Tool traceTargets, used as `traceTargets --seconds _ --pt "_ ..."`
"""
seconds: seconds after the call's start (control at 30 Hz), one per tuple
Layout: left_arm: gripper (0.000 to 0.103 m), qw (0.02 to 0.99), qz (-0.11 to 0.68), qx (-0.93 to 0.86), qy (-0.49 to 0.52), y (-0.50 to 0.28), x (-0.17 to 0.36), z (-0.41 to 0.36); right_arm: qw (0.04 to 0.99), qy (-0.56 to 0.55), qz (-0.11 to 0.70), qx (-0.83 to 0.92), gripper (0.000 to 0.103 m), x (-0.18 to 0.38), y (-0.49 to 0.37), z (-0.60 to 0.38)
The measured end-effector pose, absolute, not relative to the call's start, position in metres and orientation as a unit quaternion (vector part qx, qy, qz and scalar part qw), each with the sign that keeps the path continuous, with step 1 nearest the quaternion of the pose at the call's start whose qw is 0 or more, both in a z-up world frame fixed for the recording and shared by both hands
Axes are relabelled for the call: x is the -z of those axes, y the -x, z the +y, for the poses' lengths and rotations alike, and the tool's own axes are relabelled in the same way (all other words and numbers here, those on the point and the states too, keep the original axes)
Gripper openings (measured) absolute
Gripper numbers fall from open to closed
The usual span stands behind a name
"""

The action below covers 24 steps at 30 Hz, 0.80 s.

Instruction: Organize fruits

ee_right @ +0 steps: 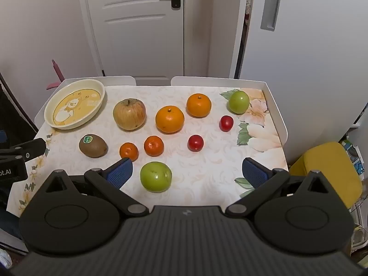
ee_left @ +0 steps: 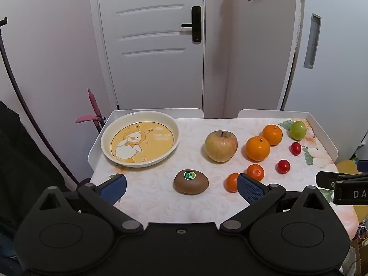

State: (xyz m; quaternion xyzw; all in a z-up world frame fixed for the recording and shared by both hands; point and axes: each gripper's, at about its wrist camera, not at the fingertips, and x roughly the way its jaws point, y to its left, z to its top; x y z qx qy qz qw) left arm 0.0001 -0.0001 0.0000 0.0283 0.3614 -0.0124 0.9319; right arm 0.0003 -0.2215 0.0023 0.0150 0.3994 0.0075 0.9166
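Note:
A cream plate with a duck picture (ee_left: 140, 138) (ee_right: 76, 105) sits empty at the table's far left. Fruits lie loose on the table: a kiwi (ee_left: 191, 182) (ee_right: 93, 146), a yellowish apple (ee_left: 221, 146) (ee_right: 129, 114), two oranges (ee_left: 257, 148) (ee_right: 170, 119), two small mandarins (ee_right: 153, 145), two red cherry tomatoes (ee_right: 195, 142), and two green apples (ee_right: 156, 176) (ee_right: 239, 102). My left gripper (ee_left: 181, 187) is open and empty, with the kiwi between its fingers' line. My right gripper (ee_right: 187, 171) is open and empty, with the near green apple just ahead between its fingers.
The table (ee_right: 207, 184) has a floral cloth and raised white rims at the back and sides. A white door and wall stand behind it. A yellow stool (ee_right: 326, 172) is at the right. A pink-handled object (ee_left: 92, 112) leans at the left.

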Motion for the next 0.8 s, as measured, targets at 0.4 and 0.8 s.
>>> traceTargets --seconds 0.4,0.8 --pt "0.103 0.934 0.355 0.023 -0.023 -0.005 -0.004 0.012 0.916 -0.021 0.400 -0.009 0.103 -0.003 -0.006 -0.227" --pt "0.103 0.937 0.348 0.017 -0.023 0.003 -0.001 0.004 0.917 -0.024 0.398 -0.013 0.103 -0.002 -0.002 -0.223"
